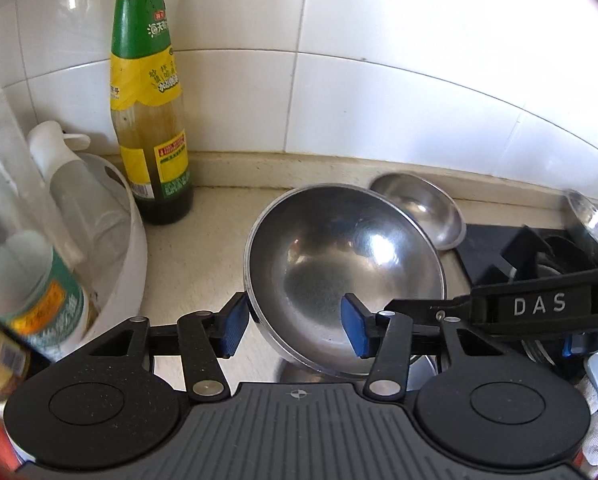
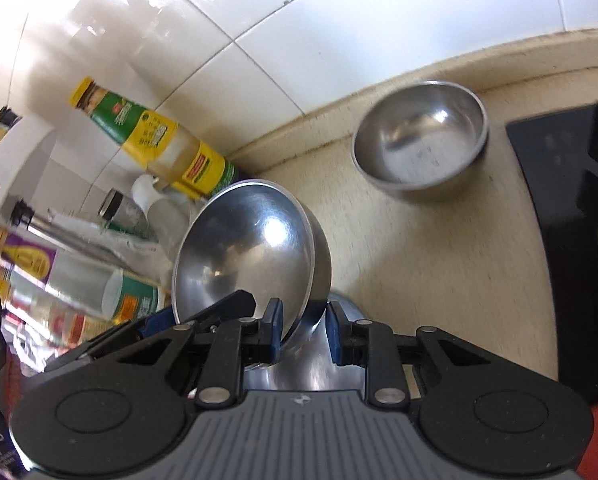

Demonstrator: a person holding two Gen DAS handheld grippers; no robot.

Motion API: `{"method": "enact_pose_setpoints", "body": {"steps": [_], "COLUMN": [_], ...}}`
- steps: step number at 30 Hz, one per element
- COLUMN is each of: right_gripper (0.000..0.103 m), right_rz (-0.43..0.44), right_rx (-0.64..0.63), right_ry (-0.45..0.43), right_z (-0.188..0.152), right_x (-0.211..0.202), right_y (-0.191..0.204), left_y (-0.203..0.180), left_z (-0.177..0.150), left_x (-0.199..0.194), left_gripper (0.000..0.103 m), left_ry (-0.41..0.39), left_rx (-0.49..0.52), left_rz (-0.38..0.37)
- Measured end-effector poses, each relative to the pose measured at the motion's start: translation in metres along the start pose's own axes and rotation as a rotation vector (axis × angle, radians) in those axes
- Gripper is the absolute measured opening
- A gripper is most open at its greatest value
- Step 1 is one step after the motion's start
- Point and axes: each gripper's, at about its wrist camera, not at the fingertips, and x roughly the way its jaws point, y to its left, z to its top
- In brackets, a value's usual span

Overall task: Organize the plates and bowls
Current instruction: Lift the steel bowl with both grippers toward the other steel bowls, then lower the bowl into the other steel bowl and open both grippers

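Right wrist view: right gripper [image 2: 304,330] fingers pinch the tilted steel bowl's [image 2: 243,248] rim; left gripper [image 1: 295,326] fingers spread, straddling that rim without pressing it; second bowl [image 2: 419,140] alone on the surface [image 2: 439,260], stacking unfinished.

Glossy white wall tiles [image 1: 379,80] with thin grey grout lines rise ahead of the jaws and meet at a corner to their left, catching bright daylight glare. A beige upstand [image 1: 279,168] runs along the foot of the wall. Below it spreads a speckled cream counter [image 2: 439,272], with a black hob [image 2: 559,200] set in to the right of the jaws.
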Motion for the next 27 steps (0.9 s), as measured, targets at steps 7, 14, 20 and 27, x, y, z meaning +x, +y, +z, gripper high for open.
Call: {"method": "enact_pose_setpoints", "body": {"steps": [7,14,20,27], "right_gripper": [0.026,0.026,0.028,0.036], "right_rz": [-0.03,-0.042,-0.047,-0.09], "right_rx": [0.009,0.006,-0.007,-0.057], "right_ry": [0.034,0.05,0.061,0.054], "right_z": [-0.026,-0.033,-0.031,-0.03], "right_x": [-0.008,-0.006,-0.004,-0.017], "right_y": [-0.005,-0.008,-0.008,-0.002], "left_y": [-0.01,-0.008,-0.006,0.012], "left_z": [-0.028,-0.039,-0.042,-0.038], "left_x": [-0.01,-0.007,-0.005,-0.011], "left_gripper": [0.058,0.057,0.058,0.062], "left_ry": [0.033,0.06,0.07,0.041], "left_rx": [0.008,0.001,-0.004,-0.04], "left_rz": [-0.015,-0.02,-0.03,-0.015]}}
